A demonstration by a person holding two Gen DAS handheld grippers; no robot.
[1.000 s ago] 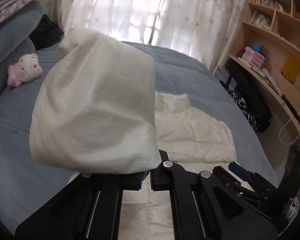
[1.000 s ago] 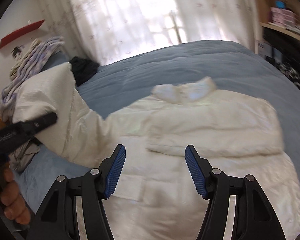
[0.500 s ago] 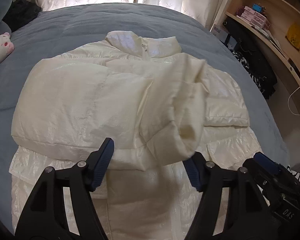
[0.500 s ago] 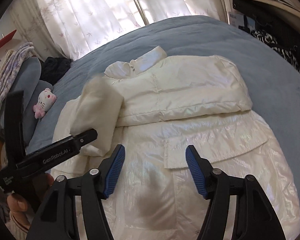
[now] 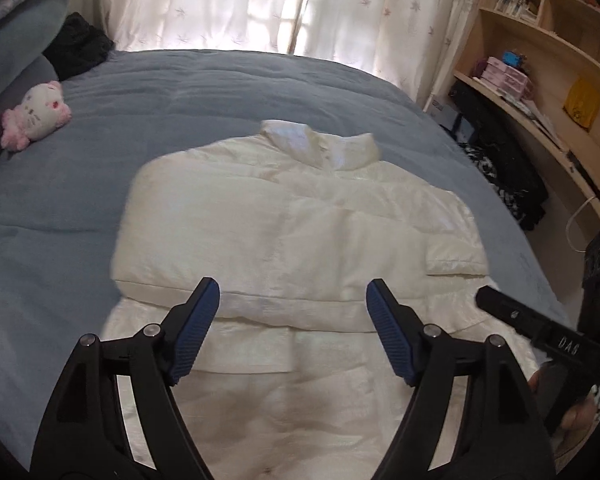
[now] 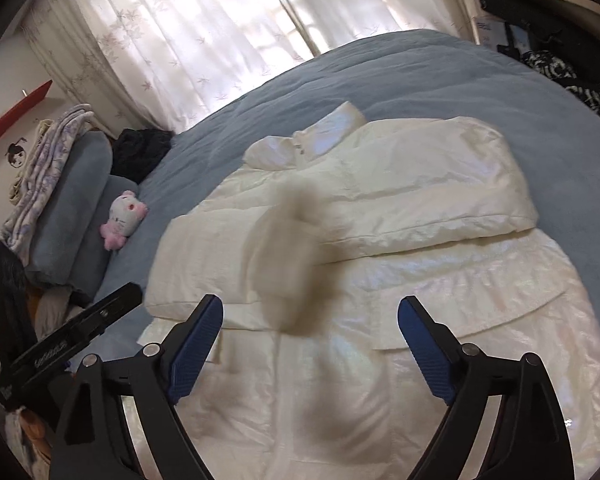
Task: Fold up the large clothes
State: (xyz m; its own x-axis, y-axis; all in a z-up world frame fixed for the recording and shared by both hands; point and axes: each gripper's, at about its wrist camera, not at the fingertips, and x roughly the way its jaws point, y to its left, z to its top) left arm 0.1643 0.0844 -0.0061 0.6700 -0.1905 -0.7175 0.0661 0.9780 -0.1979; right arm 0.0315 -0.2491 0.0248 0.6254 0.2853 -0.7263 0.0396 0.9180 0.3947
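Observation:
A cream puffer jacket lies flat on the blue bed, collar at the far end, both sleeves folded across its chest. It also shows in the right wrist view, with the left sleeve's cuff blurred over the middle. My left gripper is open and empty above the jacket's lower half. My right gripper is open and empty above the hem area. Each gripper's body shows at the edge of the other's view.
The blue bed surrounds the jacket. A pink and white plush toy lies at the left by grey pillows. Wooden shelves stand at the right. Curtains hang at the back.
My left gripper carried the left sleeve over the chest, let it go and opened. The sleeve now lies across the jacket. Both grippers have pulled back toward the hem.

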